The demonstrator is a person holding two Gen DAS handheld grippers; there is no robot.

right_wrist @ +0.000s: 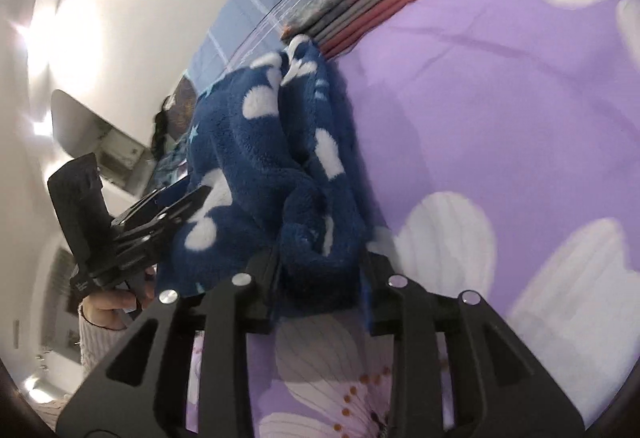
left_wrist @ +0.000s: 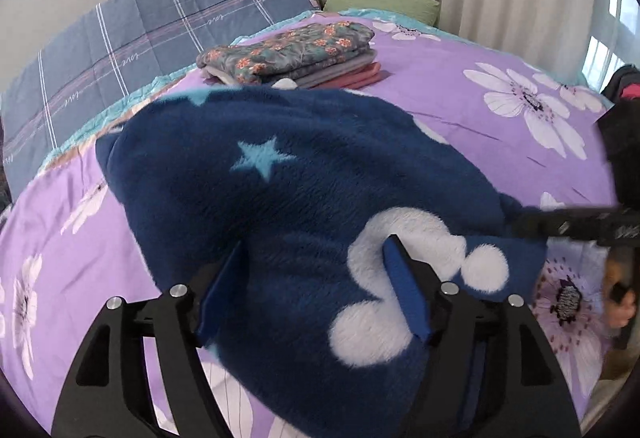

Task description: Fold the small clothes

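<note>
From the left wrist, the left gripper (left_wrist: 316,290) stands spread, the navy fleece garment (left_wrist: 280,197) draped loosely between its blue pads, not pinched. Beyond the jaws lies a folded stack (left_wrist: 296,57) on the purple bedsheet (left_wrist: 460,117).

The right wrist alone shows the right gripper (right_wrist: 320,278) part open around a bunched fold of the fleece; whether the pads press it cannot be told.

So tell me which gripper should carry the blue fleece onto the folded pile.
Probably the right gripper: a thick bunched fold of the blue fleece sits between its fingers, while the left gripper stands wide open over flat fabric. The pile lies ahead.
</note>
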